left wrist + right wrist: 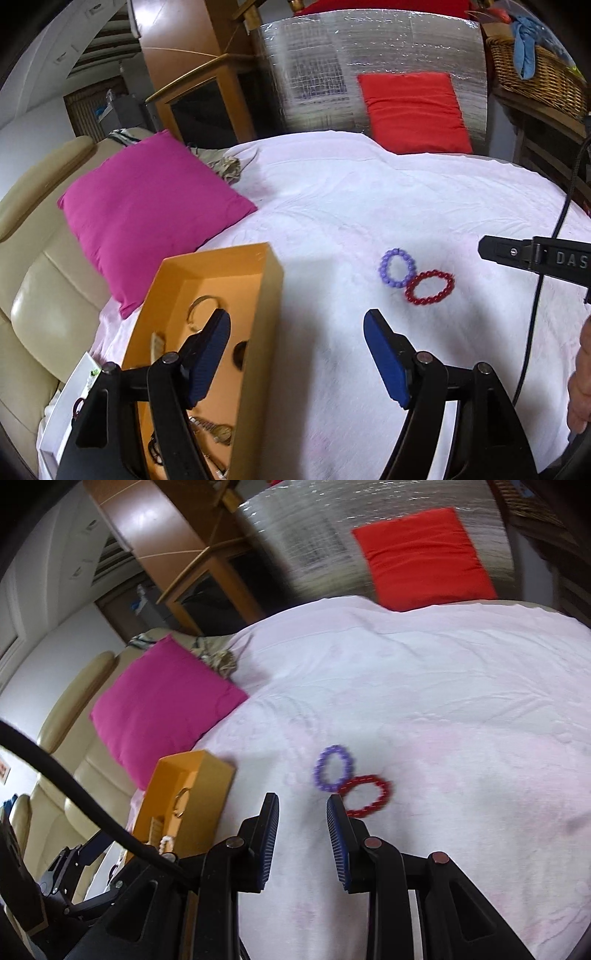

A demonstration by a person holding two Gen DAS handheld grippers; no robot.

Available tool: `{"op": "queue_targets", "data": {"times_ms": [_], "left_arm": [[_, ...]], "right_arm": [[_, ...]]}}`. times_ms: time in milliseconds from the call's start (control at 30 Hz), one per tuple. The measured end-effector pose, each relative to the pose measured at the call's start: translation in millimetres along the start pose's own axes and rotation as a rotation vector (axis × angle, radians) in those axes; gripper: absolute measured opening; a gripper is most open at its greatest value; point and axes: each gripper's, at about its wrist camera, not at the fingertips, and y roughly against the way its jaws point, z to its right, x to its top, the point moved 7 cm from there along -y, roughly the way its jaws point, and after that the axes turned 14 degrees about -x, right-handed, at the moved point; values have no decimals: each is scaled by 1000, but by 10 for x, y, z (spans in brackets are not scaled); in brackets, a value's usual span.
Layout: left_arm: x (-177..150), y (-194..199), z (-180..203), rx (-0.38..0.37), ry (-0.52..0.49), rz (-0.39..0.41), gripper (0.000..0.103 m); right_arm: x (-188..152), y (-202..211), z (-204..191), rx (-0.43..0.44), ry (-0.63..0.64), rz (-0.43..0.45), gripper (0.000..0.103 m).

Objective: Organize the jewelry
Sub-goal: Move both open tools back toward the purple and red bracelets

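Observation:
A purple bead bracelet [397, 267] and a red bead bracelet [430, 287] lie touching on the white cloth; both show in the right wrist view, purple [333, 768] and red [366, 795]. An orange box [258, 332] holds a metal bangle [201, 312] and other jewelry. My left gripper [295, 339] is open and empty, one finger over the box, the other over the cloth. My right gripper [302, 812] is open and empty, just short of the bracelets; its tip [517, 253] shows at the right of the left wrist view.
A magenta cushion [147, 214] lies left of the box [192, 797] on a cream sofa [44, 288]. A red cushion [413, 110] leans on a silver panel behind. A wicker basket [535, 74] stands at the back right. A white tray [70, 398] sits beside the box.

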Motion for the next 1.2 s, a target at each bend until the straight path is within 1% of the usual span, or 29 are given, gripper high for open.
{"op": "queue_targets", "data": {"times_ms": [233, 400, 500, 567, 667, 733, 800, 900, 967, 1033, 1100, 1200], "left_arm": [[169, -327, 204, -10, 1, -5, 75], [223, -653, 243, -31, 43, -33, 75], [181, -865, 217, -31, 57, -71, 75], [121, -963, 195, -30, 55, -90, 75], [-24, -1146, 129, -35, 68, -142, 75], [-100, -1256, 104, -57, 79, -198, 75], [-124, -1272, 89, -70, 82, -215, 75], [-142, -1220, 103, -78, 62, -213, 75], [-172, -1210, 95, -86, 80, -221, 75], [-200, -1226, 82, -99, 100, -234, 75], [-236, -1240, 68, -94, 105, -248, 75], [-234, -1214, 42, -94, 107, -243, 75]], "right_arm": [[92, -51, 253, -22, -68, -19, 30], [96, -141, 365, -45, -91, -45, 30], [94, -215, 406, -63, -100, -59, 30], [78, -276, 436, -71, -116, -83, 30], [50, -359, 469, -85, -125, -108, 30], [22, -420, 494, -105, -122, -120, 30], [-21, -487, 519, -119, -122, -141, 30], [-94, -582, 559, -134, -133, -175, 30], [-144, -627, 568, -137, -143, -194, 30], [-188, -644, 559, -145, -135, -202, 30], [-227, -649, 550, -153, -130, -208, 30], [-257, -649, 557, -159, -137, -214, 30]]}}
